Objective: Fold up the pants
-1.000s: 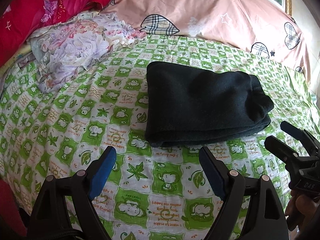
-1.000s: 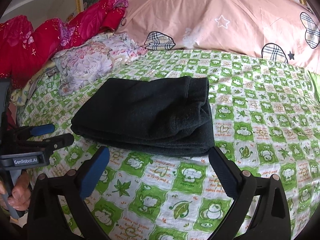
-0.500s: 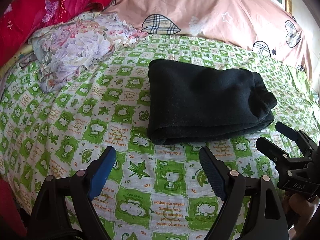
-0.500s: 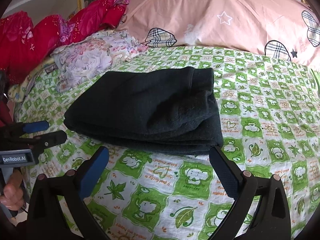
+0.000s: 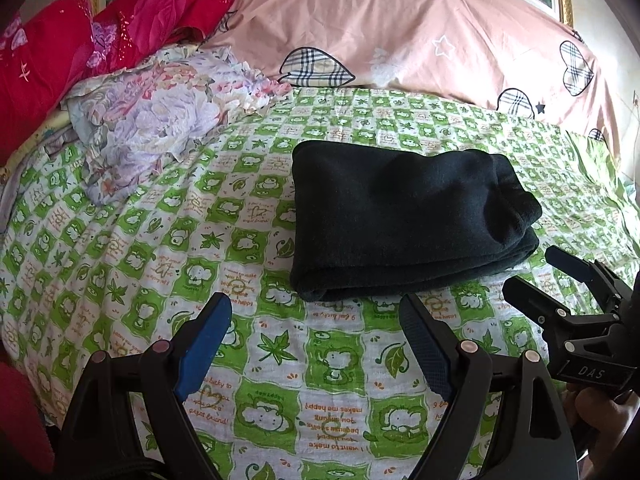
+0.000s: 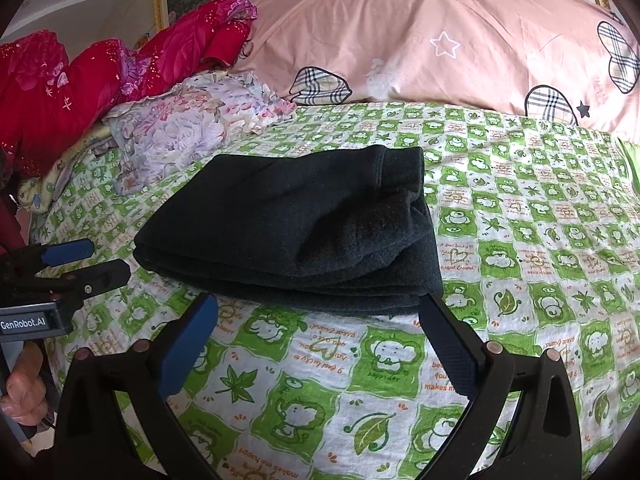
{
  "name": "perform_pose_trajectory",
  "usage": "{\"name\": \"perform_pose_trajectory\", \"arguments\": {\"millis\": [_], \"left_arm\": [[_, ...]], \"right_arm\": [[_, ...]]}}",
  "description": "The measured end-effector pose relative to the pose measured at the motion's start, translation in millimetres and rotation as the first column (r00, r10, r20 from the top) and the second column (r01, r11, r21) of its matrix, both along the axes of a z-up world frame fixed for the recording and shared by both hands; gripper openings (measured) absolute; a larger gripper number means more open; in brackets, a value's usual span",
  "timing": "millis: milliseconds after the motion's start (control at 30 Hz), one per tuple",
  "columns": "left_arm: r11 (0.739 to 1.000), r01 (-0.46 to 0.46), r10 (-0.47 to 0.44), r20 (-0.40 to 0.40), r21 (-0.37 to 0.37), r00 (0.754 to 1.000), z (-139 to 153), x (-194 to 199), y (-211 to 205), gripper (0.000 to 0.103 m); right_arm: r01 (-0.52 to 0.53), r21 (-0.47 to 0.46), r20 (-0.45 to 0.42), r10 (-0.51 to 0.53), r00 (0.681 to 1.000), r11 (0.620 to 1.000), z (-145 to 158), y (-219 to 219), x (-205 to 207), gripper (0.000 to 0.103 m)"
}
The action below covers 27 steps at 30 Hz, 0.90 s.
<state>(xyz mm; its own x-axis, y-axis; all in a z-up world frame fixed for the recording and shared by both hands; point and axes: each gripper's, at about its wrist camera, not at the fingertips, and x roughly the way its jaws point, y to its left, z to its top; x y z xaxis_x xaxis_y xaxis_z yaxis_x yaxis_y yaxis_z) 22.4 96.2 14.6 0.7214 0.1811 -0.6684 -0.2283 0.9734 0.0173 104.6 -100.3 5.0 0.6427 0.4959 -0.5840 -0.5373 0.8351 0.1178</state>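
Black fleece pants (image 5: 404, 220) are lying folded in a thick stack on the green-and-white checked bedsheet (image 5: 168, 240), near the middle of the bed. I am holding the left hand-held gripper (image 5: 314, 320) over the sheet just short of the stack's near edge, its blue pads spread wide with nothing between them. I am keeping the right hand-held gripper (image 6: 318, 318) likewise spread and empty, its right pad just beside the stack's near right corner. Pink pillow (image 6: 440, 40) and floral cloth (image 5: 152, 120) are sitting behind
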Motion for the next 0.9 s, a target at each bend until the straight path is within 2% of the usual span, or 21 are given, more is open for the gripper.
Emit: {"name": "perform_pose_trajectory", "arguments": {"millis": [900], "left_arm": [[1.0,0.016,-0.016,0.0,0.005,1.0,1.1,0.1,-2.3,0.087]], "right_arm": [[-0.02,0.001,0.024,0.02,1.0,1.0,12.7,8.1,0.3,0.101]]}}
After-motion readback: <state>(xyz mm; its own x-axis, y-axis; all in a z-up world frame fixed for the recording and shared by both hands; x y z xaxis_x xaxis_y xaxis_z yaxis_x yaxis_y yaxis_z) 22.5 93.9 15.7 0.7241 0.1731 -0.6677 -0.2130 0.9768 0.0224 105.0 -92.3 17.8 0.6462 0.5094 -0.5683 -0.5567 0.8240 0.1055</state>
